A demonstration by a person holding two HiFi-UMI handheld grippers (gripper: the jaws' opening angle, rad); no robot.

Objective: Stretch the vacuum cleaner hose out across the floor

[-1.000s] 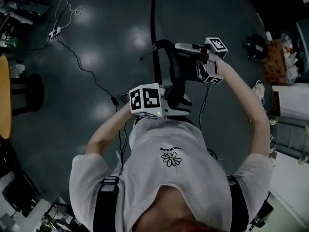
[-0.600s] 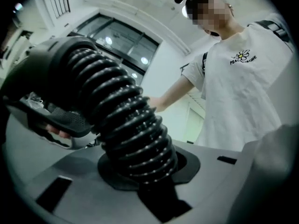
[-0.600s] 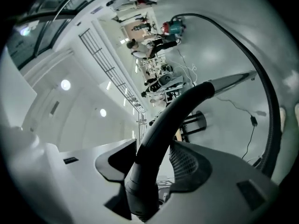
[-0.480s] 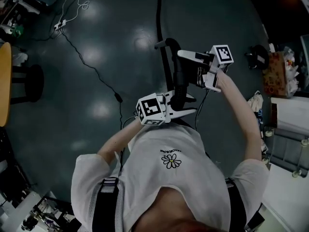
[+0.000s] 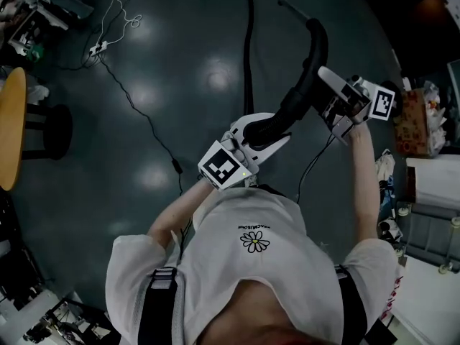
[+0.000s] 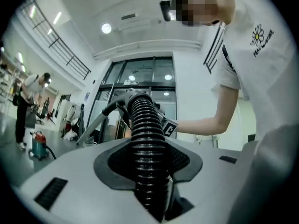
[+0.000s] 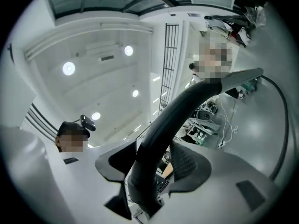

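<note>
The black ribbed vacuum hose [image 5: 287, 113] runs from my left gripper [image 5: 267, 132] up and right to its smooth curved handle [image 5: 316, 45], which ends in a thin wand tip [image 5: 287, 7]. In the left gripper view the ribbed hose [image 6: 145, 125] lies between the two pads of the left gripper [image 6: 149, 164]. Its jaws are opening, and a thin gap shows beside the hose. My right gripper [image 5: 327, 90] is shut on the smooth handle [image 7: 187, 106], which the pads of the right gripper [image 7: 154, 164] press from both sides.
A second black hose or cable [image 5: 248, 42] runs away over the dark floor. A thin power cord [image 5: 144, 117] leads to a power strip [image 5: 97, 47]. A round wooden table [image 5: 11, 131] and a black stool [image 5: 50, 131] stand left, with boxes and clutter [image 5: 413, 113] to the right. A person [image 6: 28, 106] stands near a canister vacuum [image 6: 39, 146].
The right gripper has carried the handle up and to the right, away from the left gripper. The bent hose between them has straightened. The left gripper has turned and its jaws have loosened.
</note>
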